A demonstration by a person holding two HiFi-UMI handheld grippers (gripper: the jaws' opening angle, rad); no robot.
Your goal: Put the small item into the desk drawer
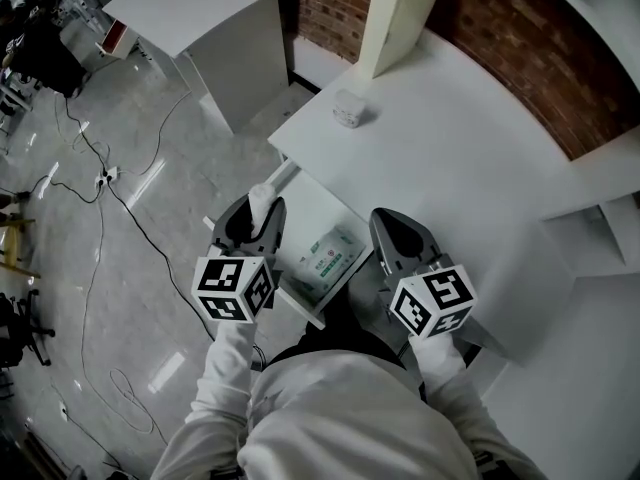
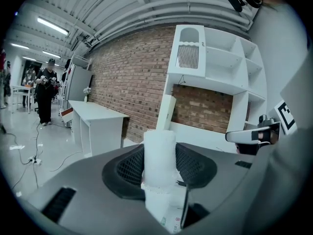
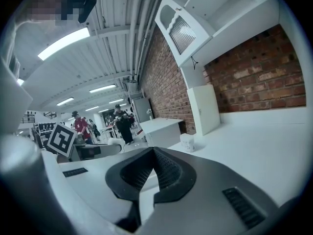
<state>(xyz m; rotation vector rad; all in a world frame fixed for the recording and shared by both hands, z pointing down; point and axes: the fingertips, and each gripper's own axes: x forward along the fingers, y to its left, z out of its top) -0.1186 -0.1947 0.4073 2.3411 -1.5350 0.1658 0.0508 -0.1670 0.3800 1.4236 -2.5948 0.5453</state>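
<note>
White desk (image 1: 450,168) against a brick wall (image 1: 520,58), its shallow white drawer (image 1: 318,206) open right below the grippers. Left gripper (image 1: 260,216) is clamped on a small white cylinder (image 2: 159,155) by the drawer's left side. Right gripper (image 1: 390,226) is pinched closed, empty. I'd move over the bare patch and go low before letting go. The drawer holds a green-and-white printed packet (image 1: 325,261). Further back, a little white tub (image 1: 348,108) sits on the desktop.
</note>
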